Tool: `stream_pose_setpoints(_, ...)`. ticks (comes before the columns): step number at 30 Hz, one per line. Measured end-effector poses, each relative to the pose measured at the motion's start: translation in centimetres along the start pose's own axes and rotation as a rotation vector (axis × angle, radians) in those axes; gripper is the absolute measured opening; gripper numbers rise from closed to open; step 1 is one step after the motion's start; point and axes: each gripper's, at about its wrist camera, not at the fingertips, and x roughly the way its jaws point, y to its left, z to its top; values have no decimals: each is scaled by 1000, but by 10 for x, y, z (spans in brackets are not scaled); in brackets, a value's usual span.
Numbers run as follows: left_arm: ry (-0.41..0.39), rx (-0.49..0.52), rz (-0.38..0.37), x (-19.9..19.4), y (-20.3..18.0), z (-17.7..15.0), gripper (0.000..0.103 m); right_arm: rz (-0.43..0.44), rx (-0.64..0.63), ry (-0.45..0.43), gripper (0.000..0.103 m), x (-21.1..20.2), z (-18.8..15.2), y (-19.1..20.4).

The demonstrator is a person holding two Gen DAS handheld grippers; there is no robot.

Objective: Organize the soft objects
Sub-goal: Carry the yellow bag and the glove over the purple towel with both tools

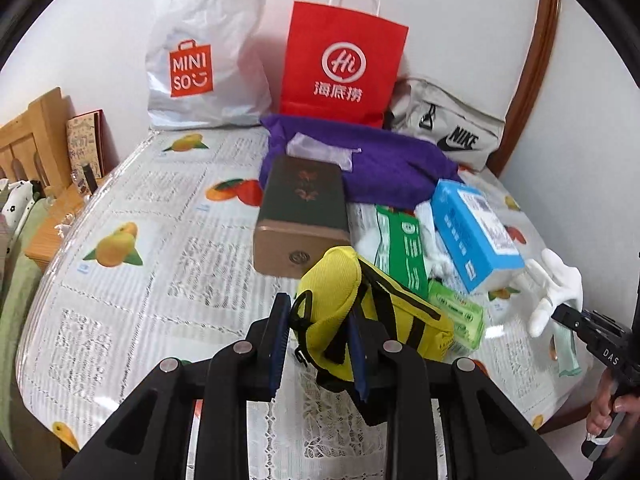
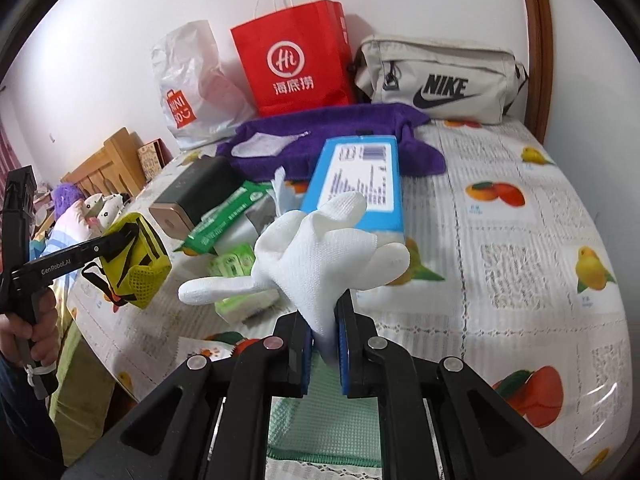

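A yellow pouch [image 1: 332, 280] with black straps hangs above the table, and my left gripper [image 1: 318, 312] is shut on it. From the right wrist view, the same pouch [image 2: 140, 264] is at the left, clamped in that gripper [image 2: 120, 240], which a hand holds. My right gripper [image 2: 324, 320] is shut on the cuff of a white glove [image 2: 320, 248], whose fingers splay out above the table. In the left wrist view the glove [image 1: 554, 284] and the right gripper [image 1: 568, 316] are at the far right. A purple cloth [image 1: 380, 164] lies crumpled at the back.
The fruit-print table cover [image 1: 140, 240] carries a dark green and gold box [image 1: 304, 208], a blue box [image 1: 476, 228], a green packet [image 1: 400, 248] and light green tissue packs [image 1: 456, 312]. A white Miniso bag [image 1: 204, 64], a red paper bag [image 1: 340, 60] and a grey Nike bag [image 1: 448, 128] line the wall.
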Motion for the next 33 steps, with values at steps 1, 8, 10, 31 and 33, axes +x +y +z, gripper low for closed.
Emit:
stream_pose_setpoints(1,-6,-4,0,-2,0,2,26,-1,-3,-4,11,-2,2,1)
stream_pose_setpoints(8,-31,-10,-7,-7,0,21,26,-11,-34,-23,11,-8,23,7)
stream_pose_setpoints(10,-36,-11,-13,-8,1,27,26,-13,-37,-29,11,-8,30,8)
stream_pose_setpoints(31,-83,-16,-38,10,-5,97,26,-8,-59,-64,11,29,109,-1)
stream_pose_setpoints(33,-86,-15,-38,14,-8,103,26,-8,-57,-62,11,34,115,-3)
